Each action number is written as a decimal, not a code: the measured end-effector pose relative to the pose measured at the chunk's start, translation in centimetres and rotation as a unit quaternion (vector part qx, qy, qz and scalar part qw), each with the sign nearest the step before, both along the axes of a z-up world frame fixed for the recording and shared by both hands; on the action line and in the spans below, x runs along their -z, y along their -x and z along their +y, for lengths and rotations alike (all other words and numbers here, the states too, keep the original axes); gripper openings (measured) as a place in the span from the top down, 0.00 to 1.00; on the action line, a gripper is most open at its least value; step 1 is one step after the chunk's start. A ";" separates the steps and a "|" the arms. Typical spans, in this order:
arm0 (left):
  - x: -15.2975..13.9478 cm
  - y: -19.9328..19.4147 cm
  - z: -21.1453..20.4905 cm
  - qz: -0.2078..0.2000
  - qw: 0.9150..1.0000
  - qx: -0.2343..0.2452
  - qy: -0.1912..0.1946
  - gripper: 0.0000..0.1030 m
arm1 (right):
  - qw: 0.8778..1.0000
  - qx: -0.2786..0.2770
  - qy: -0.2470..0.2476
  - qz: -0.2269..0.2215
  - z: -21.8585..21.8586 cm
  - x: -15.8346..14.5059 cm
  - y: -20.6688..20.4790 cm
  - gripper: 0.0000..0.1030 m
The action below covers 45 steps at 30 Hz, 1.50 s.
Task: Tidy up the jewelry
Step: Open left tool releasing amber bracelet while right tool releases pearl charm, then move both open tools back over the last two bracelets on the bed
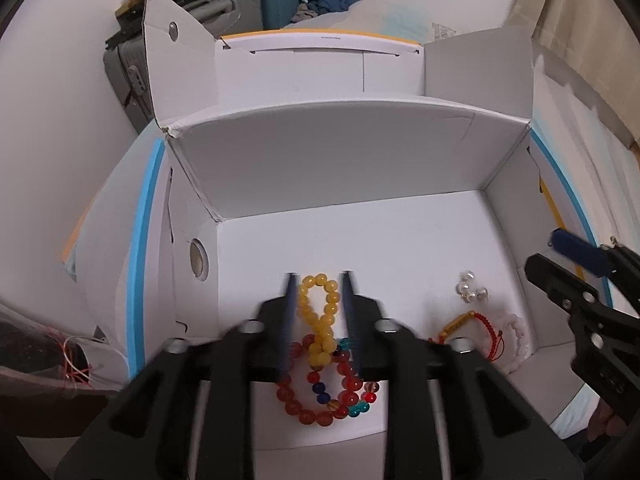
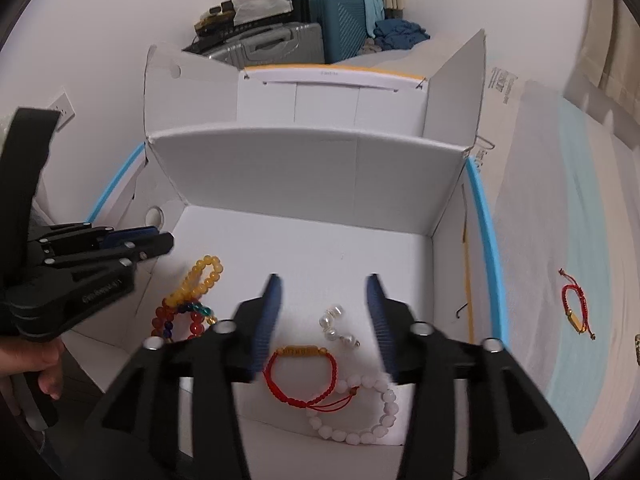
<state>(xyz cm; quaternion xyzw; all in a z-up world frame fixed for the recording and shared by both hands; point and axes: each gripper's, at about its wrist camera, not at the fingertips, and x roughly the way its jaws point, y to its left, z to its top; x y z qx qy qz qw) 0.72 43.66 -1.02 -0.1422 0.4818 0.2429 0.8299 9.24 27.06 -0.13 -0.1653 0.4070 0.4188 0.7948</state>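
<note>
An open white cardboard box (image 1: 336,160) (image 2: 304,176) holds the jewelry. Inside lie a yellow bead bracelet (image 1: 320,312) (image 2: 200,280), a red and multicolour bead bracelet (image 1: 324,392) (image 2: 180,320), pearl earrings (image 1: 470,288) (image 2: 338,326), a red cord bracelet (image 1: 472,328) (image 2: 300,376) and a white bead bracelet (image 1: 518,340) (image 2: 360,412). My left gripper (image 1: 319,280) (image 2: 158,240) is open above the yellow bracelet, holding nothing. My right gripper (image 2: 325,282) (image 1: 544,254) is open and empty above the pearls and the red cord bracelet.
A second red cord bracelet (image 2: 576,308) lies outside the box on the white and light-blue bed cover (image 2: 560,240) to the right. Suitcases (image 2: 320,28) and piled clothes (image 2: 400,34) stand behind the box by the wall.
</note>
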 end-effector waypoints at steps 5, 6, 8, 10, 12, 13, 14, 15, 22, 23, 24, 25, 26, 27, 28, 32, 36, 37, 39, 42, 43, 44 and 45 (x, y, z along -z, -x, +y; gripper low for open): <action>-1.1 -0.4 -0.6 -0.013 1.000 -0.002 -0.018 0.38 | 1.000 0.010 -0.009 -0.019 -0.9 -1.1 -0.5 0.27; -1.4 -0.5 -0.8 -0.014 1.000 -0.003 -0.023 0.33 | 1.000 0.012 -0.010 -0.022 -1.0 -1.2 -0.7 0.22; -1.9 -0.8 -1.2 -0.016 0.999 -0.004 -0.035 0.27 | 0.999 0.021 -0.012 -0.026 -1.5 -1.6 -1.2 0.17; -2.4 -1.1 -1.6 -0.019 0.999 -0.007 -0.049 0.17 | 0.999 0.026 -0.013 -0.031 -1.8 -1.8 -1.6 0.13; -2.9 -1.4 -2.0 -0.025 0.998 -0.007 -0.054 0.15 | 0.999 0.035 -0.018 -0.036 -2.5 -2.2 -2.1 0.09; -3.0 -1.6 -2.2 -0.027 0.998 -0.008 -0.056 0.14 | 0.998 0.040 -0.019 -0.040 -2.8 -2.3 -2.3 0.09; -3.2 -1.7 -2.4 -0.029 0.998 -0.008 -0.059 0.12 | 0.998 0.045 -0.020 -0.043 -3.2 -2.4 -2.6 0.08; -3.4 -2.0 -2.7 -0.030 0.997 -0.006 -0.065 0.10 | 0.998 0.048 -0.021 -0.044 -3.5 -2.5 -2.9 0.08; -4.1 -3.5 -4.4 -0.035 0.997 0.006 -0.075 0.06 | 0.996 0.070 -0.030 -0.051 -5.9 -3.5 -4.7 0.07; -4.2 -3.7 -4.7 -0.037 0.996 0.009 -0.075 0.06 | 0.996 0.072 -0.030 -0.052 -6.2 -3.7 -4.9 0.07; -4.3 -4.0 -5.0 -0.038 0.996 0.013 -0.076 0.06 | 0.995 0.075 -0.030 -0.054 -6.6 -3.9 -5.1 0.07; -4.4 -4.3 -5.4 -0.039 0.996 0.017 -0.077 0.06 | 0.995 0.077 -0.029 -0.055 -7.0 -4.0 -5.3 0.07; -4.5 -4.4 -5.6 -0.041 0.996 0.019 -0.078 0.06 | 0.995 0.081 -0.031 -0.057 -7.4 -4.3 -5.6 0.07; -4.7 -4.7 -5.9 -0.044 0.996 0.020 -0.079 0.06 | 0.994 0.083 -0.032 -0.059 -7.8 -4.4 -5.9 0.07; -4.8 -4.9 -6.2 -0.045 0.996 0.022 -0.079 0.06 | 0.994 0.088 -0.032 -0.061 -8.2 -4.6 -6.1 0.07; -5.5 -6.3 -7.9 -0.054 0.995 0.032 -0.080 0.06 | 0.991 0.107 -0.033 -0.069 -10.3 -5.3 -7.3 0.07; -6.0 -8.6 -10.7 -0.060 0.993 0.061 -0.084 0.06 | 0.988 0.126 -0.031 -0.079 -12.6 -5.9 -8.4 0.07; -6.2 -9.1 -11.4 -0.065 0.992 0.068 -0.086 0.06 | 0.988 0.131 -0.031 -0.081 -13.3 -6.1 -8.7 0.07; -6.5 -10.2 -12.9 -0.072 0.990 0.081 -0.086 0.06 | 0.986 0.142 -0.029 -0.087 -14.8 -6.6 -9.4 0.07; -6.9 -11.9 -15.2 -0.081 0.988 0.099 -0.087 0.06 | 0.982 0.160 -0.028 -0.093 -17.1 -7.1 -10.6 0.07; -6.9 -12.5 -15.8 -0.081 0.987 0.105 -0.086 0.06 | 0.982 0.164 -0.028 -0.093 -17.7 -7.2 -11.0 0.07; -6.9 -12.8 -16.2 -0.082 0.987 0.108 -0.085 0.06 | 0.980 0.172 -0.028 -0.093 -18.7 -7.4 -11.5 0.07; -6.9 -13.5 -17.0 -0.084 0.987 0.113 -0.081 0.06 | 0.979 0.178 -0.028 -0.094 -19.4 -7.4 -11.9 0.07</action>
